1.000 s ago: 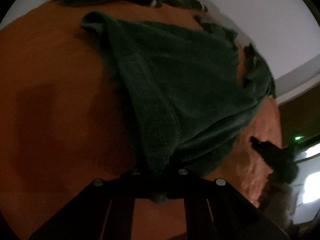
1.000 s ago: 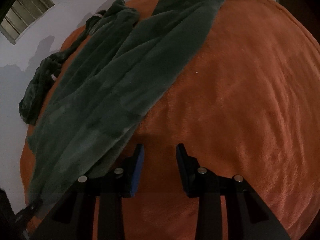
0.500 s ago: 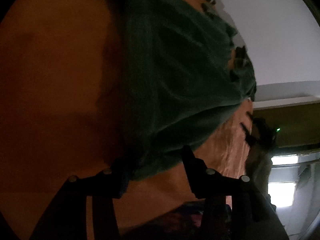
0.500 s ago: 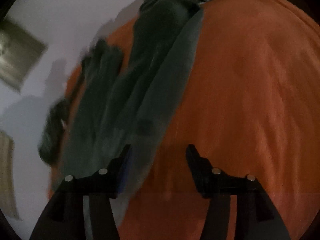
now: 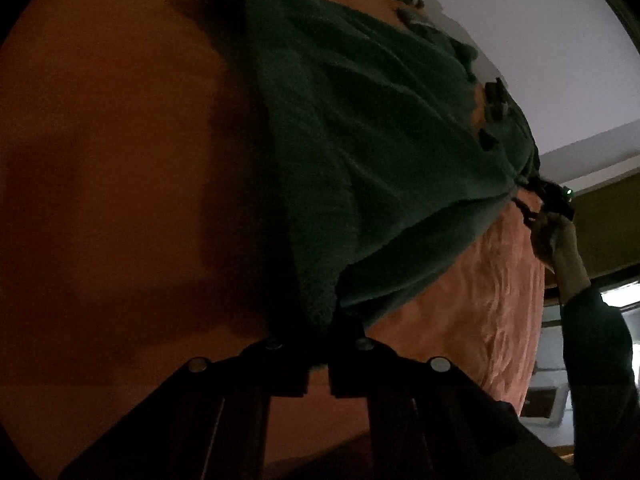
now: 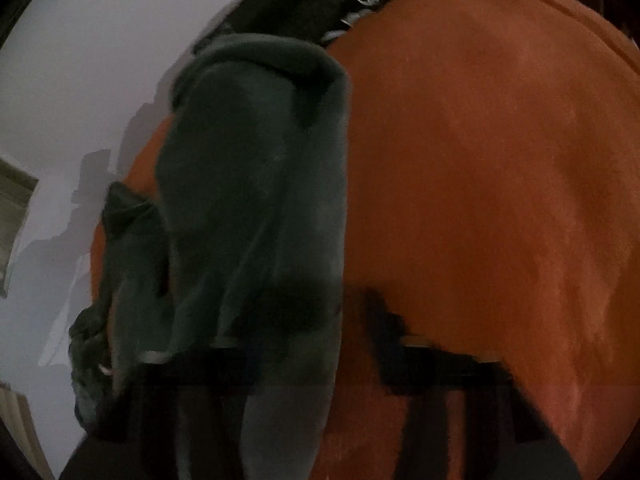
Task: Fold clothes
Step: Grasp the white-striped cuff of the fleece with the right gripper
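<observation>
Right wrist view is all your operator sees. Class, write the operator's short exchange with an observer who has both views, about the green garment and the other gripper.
Operator: Is the left gripper on the green garment?
Observer: Yes. The left gripper is shut on a bunched edge of the green garment.
Operator: Where does my gripper sit relative to that?
Observer: The right gripper is at the garment's opposite end, with the cloth spread between them over the orange cover.
</observation>
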Demonstrator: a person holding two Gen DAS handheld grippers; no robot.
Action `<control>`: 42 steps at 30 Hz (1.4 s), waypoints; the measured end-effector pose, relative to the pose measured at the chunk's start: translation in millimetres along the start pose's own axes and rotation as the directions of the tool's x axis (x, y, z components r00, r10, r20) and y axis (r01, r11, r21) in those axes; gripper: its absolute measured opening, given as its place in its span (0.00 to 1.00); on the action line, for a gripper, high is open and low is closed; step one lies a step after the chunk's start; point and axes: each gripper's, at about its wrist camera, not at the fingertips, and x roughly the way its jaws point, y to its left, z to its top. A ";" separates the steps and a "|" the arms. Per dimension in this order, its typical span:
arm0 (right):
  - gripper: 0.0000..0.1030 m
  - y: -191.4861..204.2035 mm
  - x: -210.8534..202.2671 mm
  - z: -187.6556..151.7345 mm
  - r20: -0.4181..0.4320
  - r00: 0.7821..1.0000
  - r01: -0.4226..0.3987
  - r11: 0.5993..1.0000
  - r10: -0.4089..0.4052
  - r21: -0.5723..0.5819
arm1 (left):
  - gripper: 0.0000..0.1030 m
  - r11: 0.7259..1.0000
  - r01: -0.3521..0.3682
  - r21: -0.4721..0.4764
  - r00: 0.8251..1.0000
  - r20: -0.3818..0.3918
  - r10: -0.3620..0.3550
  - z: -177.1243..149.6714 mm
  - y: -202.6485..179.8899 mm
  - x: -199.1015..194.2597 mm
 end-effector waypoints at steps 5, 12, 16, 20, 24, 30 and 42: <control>0.03 -22.3 -46.6 -11.9 0.047 0.999 0.017 0.998 -0.020 0.057 | 0.06 0.998 0.030 0.060 0.998 0.059 -0.033 -3.2 1.8 -41.2; 0.03 -83.9 -169.6 -112.3 0.004 0.991 0.133 0.990 -0.133 -0.049 | 0.06 0.999 0.000 0.041 0.990 0.141 -0.006 12.6 47.2 -119.9; 0.04 -93.0 -187.0 -181.6 -0.140 0.980 0.117 0.977 -0.143 -0.178 | 0.06 0.994 -0.104 0.019 0.982 0.162 0.099 15.7 74.0 -137.8; 0.06 -97.6 -199.4 -191.4 -0.217 0.971 0.066 0.987 -0.097 -0.149 | 0.06 0.991 -0.127 0.032 0.982 0.142 0.121 15.5 76.0 -121.9; 0.08 -93.9 -249.3 -176.9 -0.145 0.972 0.157 0.968 -0.187 -0.195 | 0.06 0.987 -0.145 0.062 0.982 0.135 0.136 14.1 76.2 -112.9; 0.32 -48.3 -329.2 -126.8 -0.078 0.934 0.298 0.881 -0.348 -0.366 | 0.07 0.992 -0.106 0.063 0.985 0.142 0.097 3.4 81.1 -121.7; 0.60 38.0 -217.3 -102.5 0.075 0.950 0.277 0.704 -0.304 -0.654 | 0.07 0.991 -0.125 0.050 0.989 0.090 0.120 2.7 92.7 -96.4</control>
